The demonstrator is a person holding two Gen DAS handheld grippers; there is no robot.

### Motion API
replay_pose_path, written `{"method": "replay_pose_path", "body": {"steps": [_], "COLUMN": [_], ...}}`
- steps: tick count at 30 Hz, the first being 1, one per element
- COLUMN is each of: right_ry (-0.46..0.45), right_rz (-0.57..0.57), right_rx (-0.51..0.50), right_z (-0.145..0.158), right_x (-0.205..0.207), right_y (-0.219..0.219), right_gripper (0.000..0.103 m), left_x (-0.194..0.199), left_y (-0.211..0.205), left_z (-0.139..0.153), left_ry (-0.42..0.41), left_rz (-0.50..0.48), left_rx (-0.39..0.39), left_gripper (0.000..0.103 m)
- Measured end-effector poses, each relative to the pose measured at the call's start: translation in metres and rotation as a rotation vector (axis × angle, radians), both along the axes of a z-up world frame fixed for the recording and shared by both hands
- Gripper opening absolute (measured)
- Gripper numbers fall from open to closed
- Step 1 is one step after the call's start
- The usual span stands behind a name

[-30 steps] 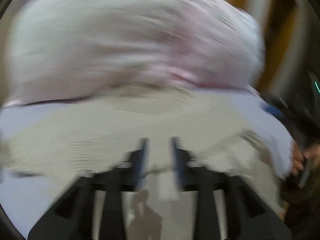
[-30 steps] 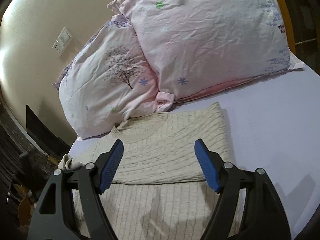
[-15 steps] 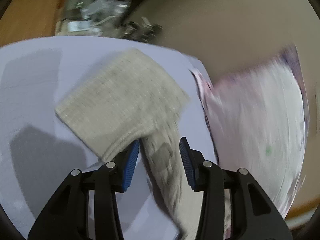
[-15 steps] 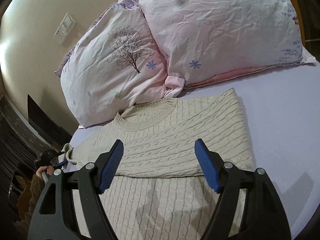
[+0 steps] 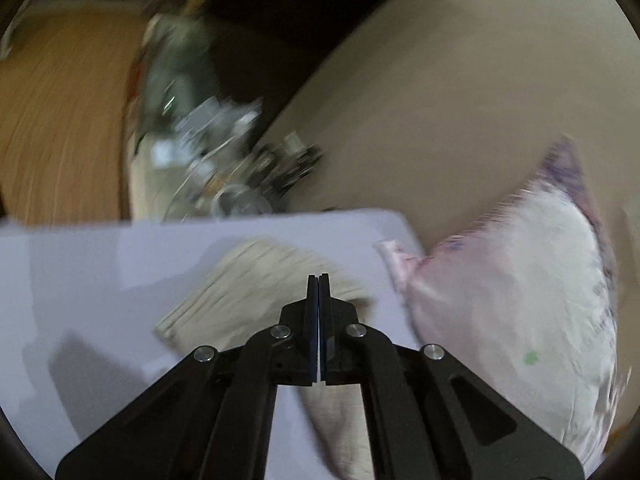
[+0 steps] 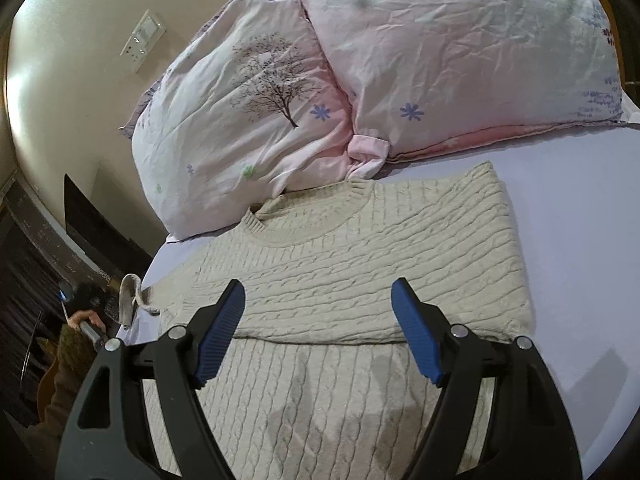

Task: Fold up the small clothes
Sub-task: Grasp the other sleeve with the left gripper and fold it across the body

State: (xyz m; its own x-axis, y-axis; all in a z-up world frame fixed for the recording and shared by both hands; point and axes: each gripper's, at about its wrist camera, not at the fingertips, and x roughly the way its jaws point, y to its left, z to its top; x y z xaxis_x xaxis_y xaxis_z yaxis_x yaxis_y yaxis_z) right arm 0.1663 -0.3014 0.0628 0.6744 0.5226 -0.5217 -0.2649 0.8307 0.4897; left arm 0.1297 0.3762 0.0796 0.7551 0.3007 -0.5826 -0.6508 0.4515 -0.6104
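A cream cable-knit sweater lies on the lilac bed sheet, its right sleeve side folded in over the body. My right gripper is open and empty, hovering over the sweater's middle. In the blurred left wrist view the sweater lies ahead and its left sleeve runs down under my left gripper, which is shut; the frames do not show whether fabric is pinched. In the right wrist view the sleeve cuff hangs raised at the bed's left edge.
Two pink patterned pillows lean against the beige wall behind the sweater. One pillow shows right of the left gripper. A cluttered stand and a wooden surface lie beyond the bed. The person's hand is at far left.
My left gripper has shut from open and swung across the sweater's sleeve side. My right gripper has moved in lower over the sweater and stays open.
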Motion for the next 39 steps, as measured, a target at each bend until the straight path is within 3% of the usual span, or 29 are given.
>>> {"method": "replay_pose_path", "body": {"steps": [2,4,6,9,12,16,17,19,20,21,24,28,31,32,33,34,37,39], "right_ry": [-0.008,-0.009,-0.008,0.001,0.008,-0.001,-0.001,-0.001,0.002,0.008,0.029,0.033,0.022,0.020,0.018,0.015,0.009,0.000], "right_rz": [-0.001,-0.003,-0.004,-0.001,0.006,0.006,0.006,0.004,0.006,0.007,0.013,0.017,0.016,0.015,0.016,0.017,0.022,0.024], "right_rx": [0.004,0.009,0.020,0.023,0.015,0.001,-0.005,-0.022,-0.027,-0.029,-0.026,-0.022,-0.017,-0.015,-0.014,-0.012,-0.008,-0.006], "right_z": [0.001,0.001,0.001,-0.002,-0.004,-0.003,-0.004,-0.005,-0.007,-0.009,-0.016,-0.018,-0.017,-0.016,-0.016,-0.015,-0.014,-0.013], "right_x": [-0.003,-0.005,-0.006,-0.005,-0.007,-0.010,-0.010,-0.010,-0.009,-0.008,-0.004,-0.004,-0.007,-0.008,-0.008,-0.009,-0.010,-0.011], "right_y": [-0.002,-0.004,-0.005,-0.005,-0.004,-0.004,-0.004,-0.004,-0.003,-0.002,0.000,0.003,0.003,0.003,0.003,0.002,0.002,0.002], "right_gripper": [0.077,0.078,0.079,0.079,0.079,0.079,0.079,0.079,0.079,0.079,0.079,0.079,0.079,0.079,0.079,0.079,0.079,0.079], "left_x": [0.000,0.003,0.017,0.028,0.031,0.027,0.027,0.021,0.019,0.012,0.011,0.017,0.010,0.007,0.005,0.003,0.006,0.020], "left_y": [-0.011,-0.018,-0.017,-0.009,0.003,0.016,0.017,0.015,0.014,0.011,0.009,0.020,0.024,0.026,0.027,0.027,0.009,-0.023], "left_z": [0.019,0.030,0.021,-0.008,-0.041,-0.065,-0.067,-0.065,-0.060,-0.053,-0.046,-0.050,-0.053,-0.054,-0.053,-0.051,-0.016,0.021], "left_ry": [-0.031,-0.027,0.017,0.048,0.041,0.035,0.021,-0.040,-0.066,-0.090,-0.087,-0.005,0.002,-0.009,-0.010,-0.005,0.039,0.058], "left_rz": [-0.038,-0.093,-0.180,-0.212,-0.162,-0.065,-0.056,-0.050,-0.041,-0.024,-0.042,0.009,0.067,0.087,0.100,0.109,0.067,-0.029], "left_rx": [0.057,0.064,-0.029,-0.189,-0.340,-0.438,-0.456,-0.462,-0.436,-0.384,-0.322,-0.335,-0.339,-0.346,-0.341,-0.322,-0.115,0.080], "left_gripper": [0.000,0.000,0.000,0.000,0.000,0.001,0.006,0.046,0.080,0.086,0.086,0.079,0.046,0.020,0.006,0.004,0.002,0.002]}}
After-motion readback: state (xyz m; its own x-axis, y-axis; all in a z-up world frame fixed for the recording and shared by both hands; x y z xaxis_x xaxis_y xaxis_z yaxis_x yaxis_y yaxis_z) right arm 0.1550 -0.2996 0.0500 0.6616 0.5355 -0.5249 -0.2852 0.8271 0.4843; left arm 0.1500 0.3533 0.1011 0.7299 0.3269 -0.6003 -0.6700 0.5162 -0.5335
